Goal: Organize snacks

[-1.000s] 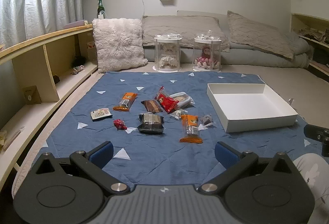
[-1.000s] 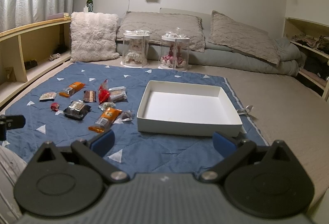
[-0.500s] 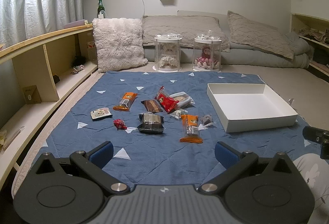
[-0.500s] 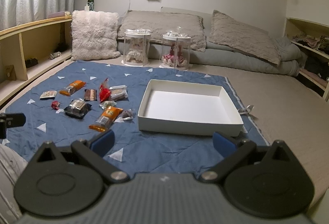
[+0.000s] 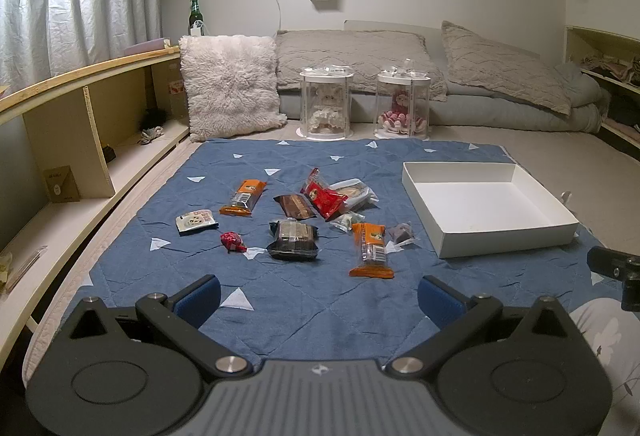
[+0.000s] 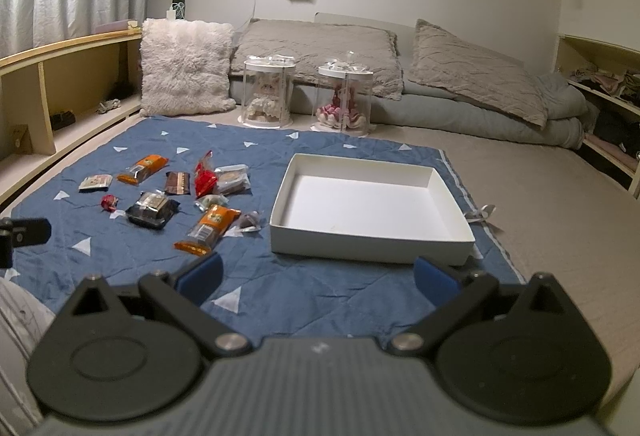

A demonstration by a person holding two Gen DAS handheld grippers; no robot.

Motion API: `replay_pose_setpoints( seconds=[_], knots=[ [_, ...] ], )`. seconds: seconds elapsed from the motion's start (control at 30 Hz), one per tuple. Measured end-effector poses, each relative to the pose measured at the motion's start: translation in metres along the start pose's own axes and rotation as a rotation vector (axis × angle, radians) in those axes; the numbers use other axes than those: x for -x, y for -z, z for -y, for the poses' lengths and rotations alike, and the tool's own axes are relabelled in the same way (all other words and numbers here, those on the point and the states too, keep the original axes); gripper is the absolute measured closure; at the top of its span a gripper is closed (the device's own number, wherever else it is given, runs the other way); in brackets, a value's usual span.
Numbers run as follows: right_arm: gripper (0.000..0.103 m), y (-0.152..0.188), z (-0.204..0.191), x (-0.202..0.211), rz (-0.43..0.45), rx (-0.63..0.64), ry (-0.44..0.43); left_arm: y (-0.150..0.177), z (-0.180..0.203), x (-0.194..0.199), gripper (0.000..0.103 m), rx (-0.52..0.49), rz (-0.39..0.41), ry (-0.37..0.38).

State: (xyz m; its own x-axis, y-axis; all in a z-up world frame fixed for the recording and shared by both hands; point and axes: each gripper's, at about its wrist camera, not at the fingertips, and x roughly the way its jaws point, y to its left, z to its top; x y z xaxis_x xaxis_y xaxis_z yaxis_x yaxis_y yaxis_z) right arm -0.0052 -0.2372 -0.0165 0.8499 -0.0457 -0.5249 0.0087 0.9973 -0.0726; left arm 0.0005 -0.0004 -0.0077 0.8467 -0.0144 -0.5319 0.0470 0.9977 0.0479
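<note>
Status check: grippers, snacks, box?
Left hand-held gripper open, right hand-held gripper open, both empty. Snacks all on blanket. Box empty. Nothing in the way.

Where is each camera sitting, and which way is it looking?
Left wrist view: rides the open left gripper, low over the blue quilted mat, looking forward at the scattered snack packets; the right gripper's tip pokes in at the right edge.
Right wrist view: rides the open right gripper, facing the empty white cardboard box; the left gripper's tip pokes in at the left edge.
Shared: mat, snacks, box, two clear doll cases and the grey bedding behind.
</note>
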Motion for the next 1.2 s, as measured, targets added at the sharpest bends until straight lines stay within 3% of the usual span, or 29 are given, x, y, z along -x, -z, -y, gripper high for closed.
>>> replay_pose_setpoints(
  seconds=[0.57,0.87,1.2],
  knots=[
    [0.001,0.002,0.000,-0.002,-0.007,-0.002,-0.003,0.000,-0.001,-0.001,0.000,0.005,-0.004,-0.004],
    [0.001,-0.001,-0.010,-0.019,-0.029,0.005,-0.018,0.005,-0.016,-0.020,0.000,0.014,-0.023,-0.029],
    [0.001,-0.024,-0.031,-0.056,-0.024,0.017,-0.071,-0.018,-0.037,-0.054,0.000,0.003,-0.012,-0.076]
  ],
)
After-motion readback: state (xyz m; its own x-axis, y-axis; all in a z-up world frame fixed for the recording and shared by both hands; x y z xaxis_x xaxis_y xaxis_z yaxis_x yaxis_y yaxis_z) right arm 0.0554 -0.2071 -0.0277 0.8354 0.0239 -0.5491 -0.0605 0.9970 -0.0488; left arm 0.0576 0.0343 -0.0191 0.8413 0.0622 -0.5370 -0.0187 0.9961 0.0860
